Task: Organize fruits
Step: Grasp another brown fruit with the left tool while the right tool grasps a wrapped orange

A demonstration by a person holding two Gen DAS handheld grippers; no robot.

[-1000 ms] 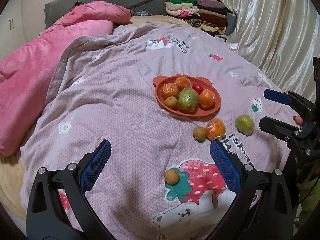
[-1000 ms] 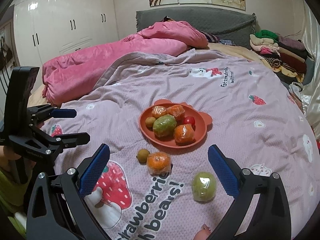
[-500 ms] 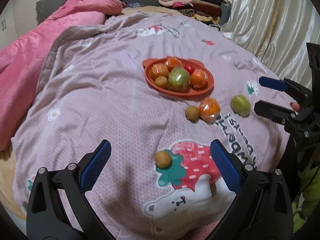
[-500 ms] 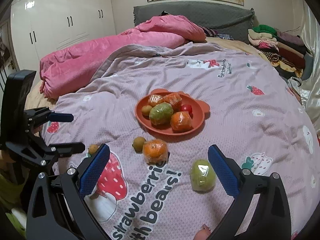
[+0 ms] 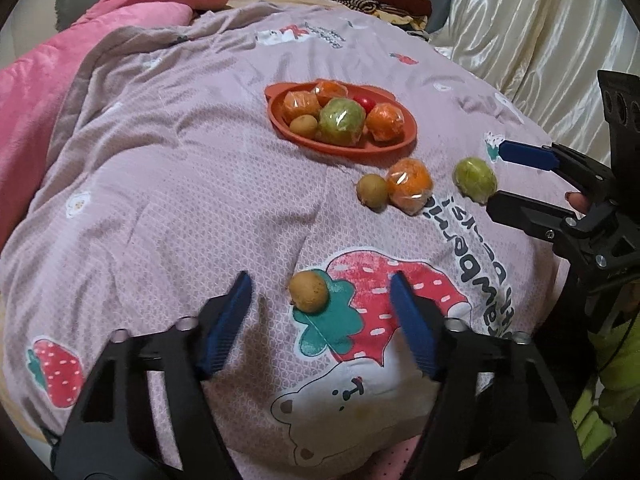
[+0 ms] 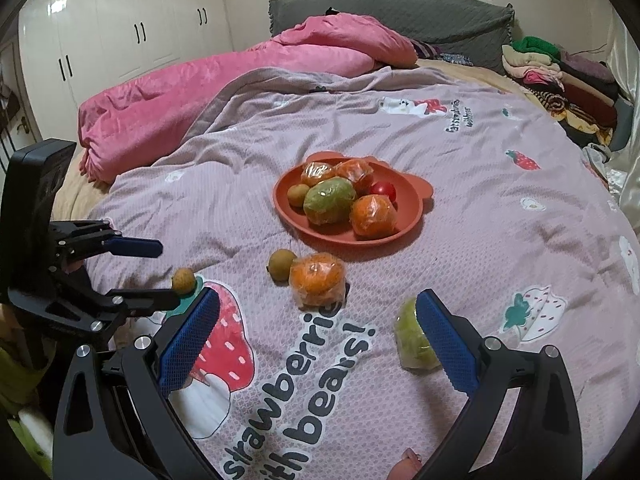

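An orange-red plate (image 5: 280,120) (image 6: 408,220) on the lilac bedspread holds wrapped oranges, a green fruit, a small brown fruit and a red one. Loose in front of it lie a brown-green fruit (image 5: 372,189) (image 6: 281,265), a wrapped orange (image 5: 410,184) (image 6: 318,280) and a wrapped green fruit (image 5: 475,180) (image 6: 410,336). A round brown fruit (image 5: 308,291) (image 6: 184,279) lies between the closing jaws of my left gripper (image 5: 319,284) (image 6: 168,274); the pads are clear of it. My right gripper (image 6: 318,302) (image 5: 496,178) is open, and its right finger partly covers the green fruit.
A pink duvet (image 6: 240,76) is bunched at the back left. Folded clothes (image 6: 560,76) are stacked at the back right beside a shiny curtain (image 5: 520,32). White wardrobes (image 6: 120,32) stand beyond the bed. A fingertip (image 6: 408,460) shows at the bottom edge.
Both grippers have sunk toward the bedspread. The left jaws have narrowed from wide open around the round brown fruit. The right jaws have stayed wide.
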